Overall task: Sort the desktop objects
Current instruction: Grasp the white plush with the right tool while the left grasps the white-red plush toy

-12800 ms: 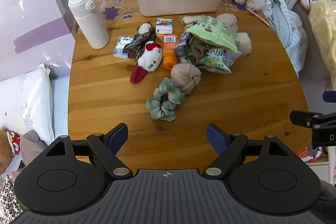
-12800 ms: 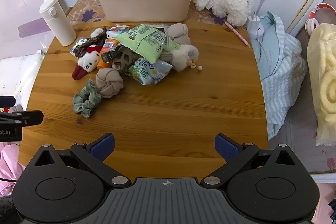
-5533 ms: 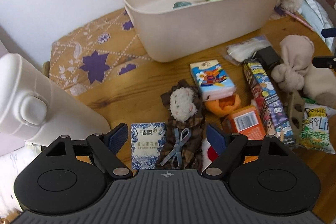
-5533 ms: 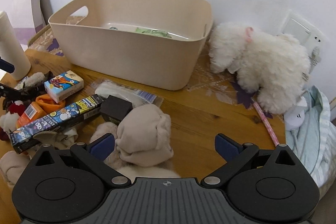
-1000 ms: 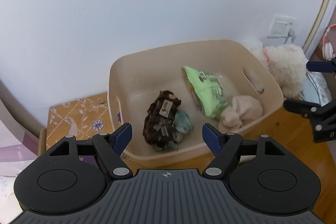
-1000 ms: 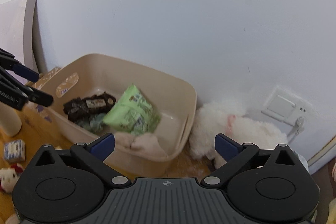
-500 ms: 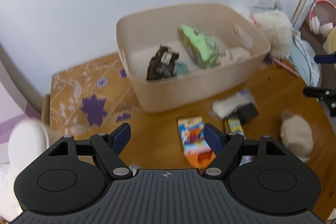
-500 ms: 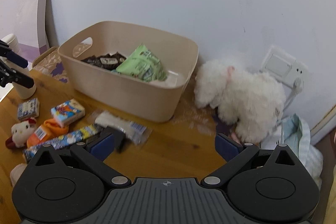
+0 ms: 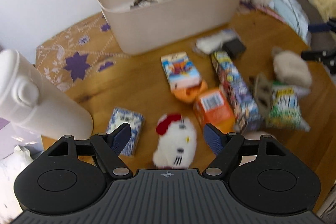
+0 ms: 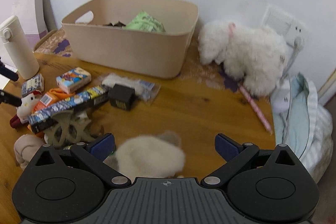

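Left wrist view — one beige bin point(image 9: 168, 20); two tissue packs point(image 9: 126, 131).

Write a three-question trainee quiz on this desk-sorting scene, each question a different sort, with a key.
1. True or false: the beige bin already holds a green snack bag.
2. Which toy lies between the left gripper fingers: A) white cat plush with red bow; B) a green scrunchie; C) a toy car?
3. Fill in: the white bottle stands ____, not lying down.

Key: 1 true; 2 A; 3 upright.
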Demonstrator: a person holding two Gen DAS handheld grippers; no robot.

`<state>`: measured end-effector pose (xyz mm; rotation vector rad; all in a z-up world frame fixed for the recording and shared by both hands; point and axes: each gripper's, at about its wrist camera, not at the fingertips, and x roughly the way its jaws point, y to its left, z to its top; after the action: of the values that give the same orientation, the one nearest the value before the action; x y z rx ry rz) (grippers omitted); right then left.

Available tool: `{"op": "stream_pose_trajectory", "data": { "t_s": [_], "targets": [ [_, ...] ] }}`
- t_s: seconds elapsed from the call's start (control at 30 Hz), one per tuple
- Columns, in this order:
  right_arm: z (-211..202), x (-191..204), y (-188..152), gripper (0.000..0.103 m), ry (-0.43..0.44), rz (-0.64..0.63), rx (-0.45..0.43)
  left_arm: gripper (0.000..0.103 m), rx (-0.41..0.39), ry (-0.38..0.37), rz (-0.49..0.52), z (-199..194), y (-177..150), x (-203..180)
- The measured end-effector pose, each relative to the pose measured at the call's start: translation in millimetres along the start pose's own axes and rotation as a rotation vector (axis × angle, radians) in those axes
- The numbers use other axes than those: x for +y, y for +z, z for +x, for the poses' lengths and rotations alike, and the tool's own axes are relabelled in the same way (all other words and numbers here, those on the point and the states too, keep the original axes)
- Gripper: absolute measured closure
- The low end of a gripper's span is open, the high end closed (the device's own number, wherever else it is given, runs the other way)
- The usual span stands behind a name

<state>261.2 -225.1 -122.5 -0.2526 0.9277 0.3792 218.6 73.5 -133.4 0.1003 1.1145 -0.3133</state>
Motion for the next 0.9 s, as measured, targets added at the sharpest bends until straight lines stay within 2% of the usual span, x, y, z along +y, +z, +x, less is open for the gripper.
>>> {"op": "stream_pose_trajectory", "data": {
  "t_s": [0.5,0.73,0.9],
  "targets": [
    [43,4,-18,0.0,0.001,0.148,0.147,0.025,0.132,0.054,0.058,44,-24,-9],
    [45,-1,-22,0.0,0.027,0.166,0.155,0.025,0.127,0.064,0.054,58,-24,-14],
    [53,-7,-26,0.018,0.067,0.202,0.187,0.025,0.116,0.048,0.014,62,-22,-13]
  ]
}}
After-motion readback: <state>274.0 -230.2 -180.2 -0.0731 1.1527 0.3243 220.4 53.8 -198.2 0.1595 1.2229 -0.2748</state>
